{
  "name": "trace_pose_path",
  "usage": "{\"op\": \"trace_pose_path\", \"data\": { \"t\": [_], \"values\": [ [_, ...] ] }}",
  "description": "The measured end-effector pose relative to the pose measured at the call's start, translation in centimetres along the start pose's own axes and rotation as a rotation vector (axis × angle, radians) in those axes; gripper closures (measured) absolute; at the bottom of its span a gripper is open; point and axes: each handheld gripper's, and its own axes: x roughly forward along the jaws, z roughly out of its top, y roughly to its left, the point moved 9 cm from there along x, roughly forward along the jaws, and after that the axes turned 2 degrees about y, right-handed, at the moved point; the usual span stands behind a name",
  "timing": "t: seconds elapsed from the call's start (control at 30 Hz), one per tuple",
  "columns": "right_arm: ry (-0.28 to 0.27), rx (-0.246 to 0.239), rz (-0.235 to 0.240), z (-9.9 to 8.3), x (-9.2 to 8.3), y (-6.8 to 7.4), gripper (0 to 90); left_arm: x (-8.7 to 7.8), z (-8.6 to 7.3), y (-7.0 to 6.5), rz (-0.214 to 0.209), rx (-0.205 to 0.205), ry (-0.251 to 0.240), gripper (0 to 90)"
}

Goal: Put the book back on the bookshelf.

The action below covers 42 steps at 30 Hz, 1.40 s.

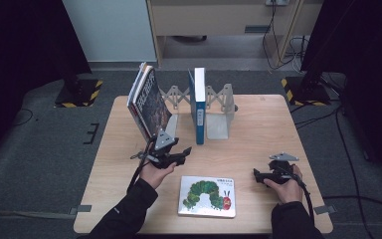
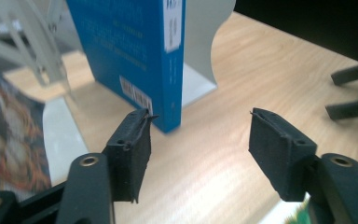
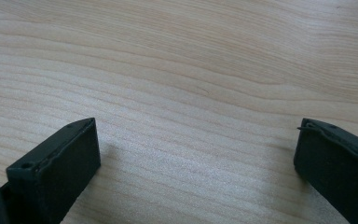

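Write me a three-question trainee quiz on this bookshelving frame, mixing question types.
1. True or false: the blue book stands upright on the table.
2. Which lies flat between the two hands? A) the caterpillar picture book B) a mug C) a ruler
3. Does the left gripper clamp anything?

Key:
1. True; it stands beside the white bookend.
2. A.
3. No; its jaws stand apart, with the blue book's lower corner just beyond them and nothing between.
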Motion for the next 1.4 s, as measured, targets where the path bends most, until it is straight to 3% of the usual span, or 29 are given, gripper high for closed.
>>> {"op": "trace_pose_path", "data": {
  "t": [0.1,0.33,0.5,0.77,1.0,1.4],
  "values": [
    [-0.004,0.002,-0.003,0.0,0.0,0.0,2.5,-0.7,-1.4,0.2,0.002,-0.020,0.024,35.8],
    [0.011,0.000,0.015,0.3,-0.7,0.4,18.3,-1.8,-4.4,0.4,-0.005,-0.044,0.087,32.6],
    [-0.024,0.014,0.044,1.1,-1.7,1.2,21.5,-2.0,-6.4,0.5,0.001,-0.066,0.125,30.0],
    [-0.071,0.040,0.134,1.8,-3.5,3.9,24.0,-1.5,-8.2,-0.7,-0.019,-0.062,0.174,29.9],
    [-0.065,0.053,0.216,1.2,-4.6,5.8,28.2,-0.7,-9.2,-1.8,-0.055,-0.061,0.212,29.8],
    [-0.031,0.070,0.363,0.1,-5.7,9.9,33.8,0.2,-10.7,-2.9,-0.073,-0.049,0.279,29.3]
  ]
}}
